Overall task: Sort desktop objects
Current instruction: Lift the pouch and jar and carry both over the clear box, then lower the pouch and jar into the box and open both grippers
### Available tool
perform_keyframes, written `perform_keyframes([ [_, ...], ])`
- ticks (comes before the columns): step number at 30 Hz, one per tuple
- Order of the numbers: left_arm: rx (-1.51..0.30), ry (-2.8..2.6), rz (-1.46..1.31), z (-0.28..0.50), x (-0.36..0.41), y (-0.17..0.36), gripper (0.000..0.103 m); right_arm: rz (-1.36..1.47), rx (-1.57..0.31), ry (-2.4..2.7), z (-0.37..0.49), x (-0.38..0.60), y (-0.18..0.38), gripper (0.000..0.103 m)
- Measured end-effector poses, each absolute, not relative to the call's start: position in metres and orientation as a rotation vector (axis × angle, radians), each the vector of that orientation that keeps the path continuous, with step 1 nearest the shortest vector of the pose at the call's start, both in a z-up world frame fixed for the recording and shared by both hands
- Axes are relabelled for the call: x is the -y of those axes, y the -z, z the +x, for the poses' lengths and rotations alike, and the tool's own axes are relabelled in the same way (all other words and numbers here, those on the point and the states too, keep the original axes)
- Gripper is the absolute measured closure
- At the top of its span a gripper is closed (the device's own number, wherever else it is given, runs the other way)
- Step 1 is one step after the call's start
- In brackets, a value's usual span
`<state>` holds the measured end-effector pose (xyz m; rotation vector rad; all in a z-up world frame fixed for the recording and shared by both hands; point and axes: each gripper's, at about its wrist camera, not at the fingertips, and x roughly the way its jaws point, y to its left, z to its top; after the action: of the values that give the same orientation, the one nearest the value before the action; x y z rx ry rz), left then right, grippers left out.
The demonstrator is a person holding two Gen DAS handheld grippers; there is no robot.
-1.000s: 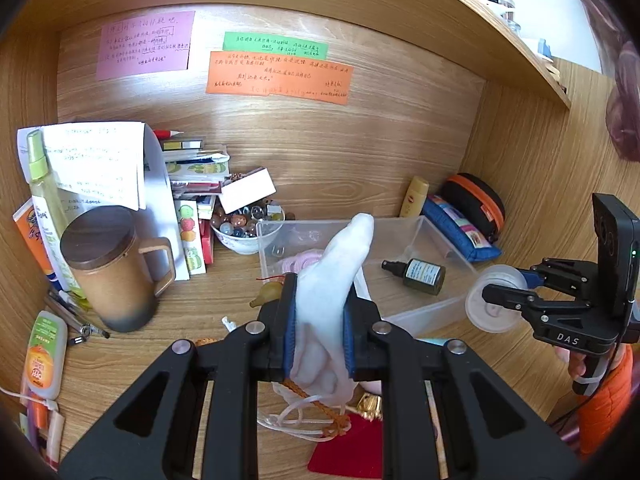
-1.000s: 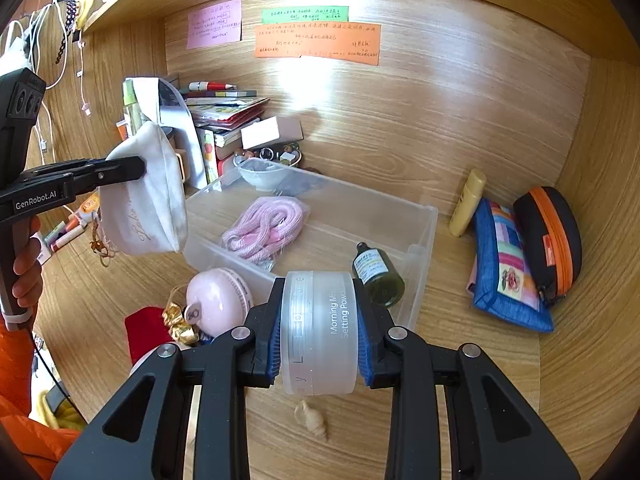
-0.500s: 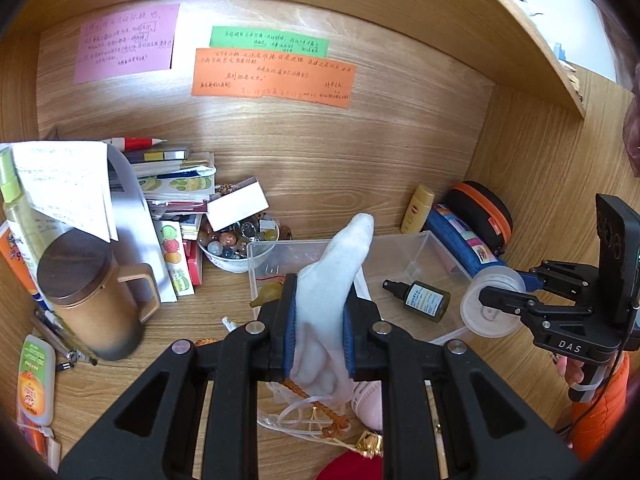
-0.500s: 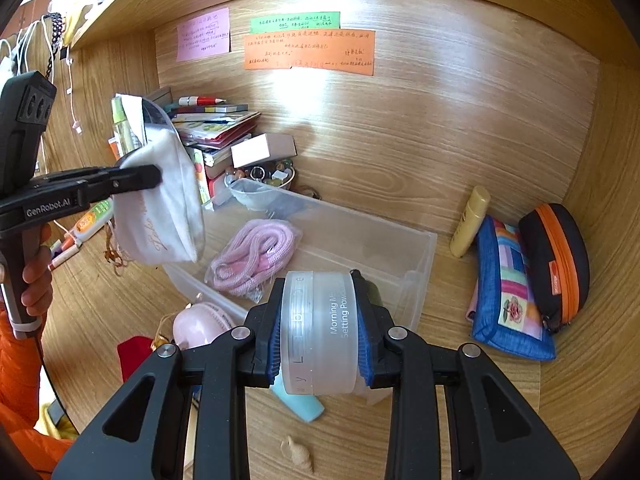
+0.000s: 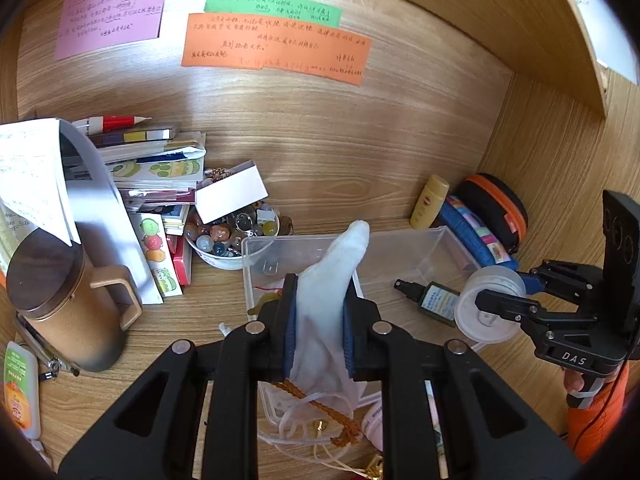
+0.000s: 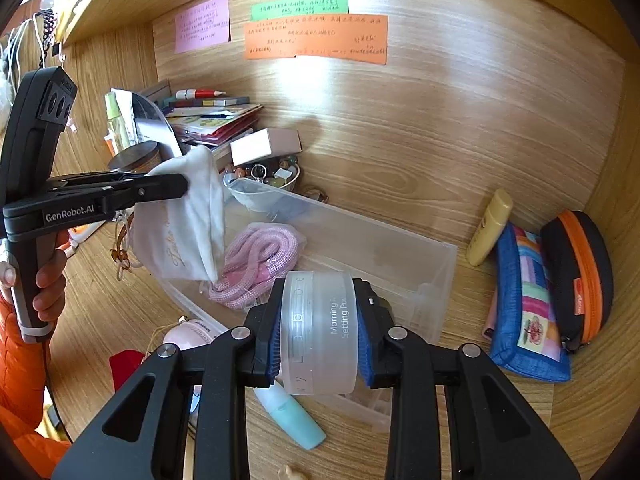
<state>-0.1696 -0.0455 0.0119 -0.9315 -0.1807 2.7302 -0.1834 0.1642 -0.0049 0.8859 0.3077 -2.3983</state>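
My left gripper (image 5: 318,324) is shut on a white drawstring pouch (image 5: 328,300) and holds it in the air above the left end of the clear plastic bin (image 5: 404,244). The pouch also shows in the right wrist view (image 6: 188,224), hanging over the bin (image 6: 400,256). My right gripper (image 6: 318,328) is shut on a frosted round powder jar (image 6: 318,332), held above the bin's near wall; the jar shows in the left wrist view (image 5: 490,304). A pink coiled cord (image 6: 260,264) and a small dark bottle (image 5: 430,300) lie in the bin.
A brown lidded mug (image 5: 60,300), stacked books (image 5: 152,160) and a bowl of beads (image 5: 228,240) stand at the left. A yellow tube (image 6: 490,226), a blue pouch (image 6: 528,308) and an orange-zip case (image 6: 576,276) lie at the right. A mint tube (image 6: 292,416), a pink round object (image 6: 188,336) and a red item (image 6: 126,366) lie in front.
Both grippers have moved forward and up toward the bin. The pouch now hangs over the bin's left end, and the jar sits over its near wall.
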Motion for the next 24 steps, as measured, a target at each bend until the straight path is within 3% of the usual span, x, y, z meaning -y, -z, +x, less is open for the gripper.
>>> perform_keyframes([
  [24,0.069,-2.736,-1.045,-0.187,0.038,0.02,0.082,1.003,-0.386,2.306,-0.204,-0.13,0.044,0.076],
])
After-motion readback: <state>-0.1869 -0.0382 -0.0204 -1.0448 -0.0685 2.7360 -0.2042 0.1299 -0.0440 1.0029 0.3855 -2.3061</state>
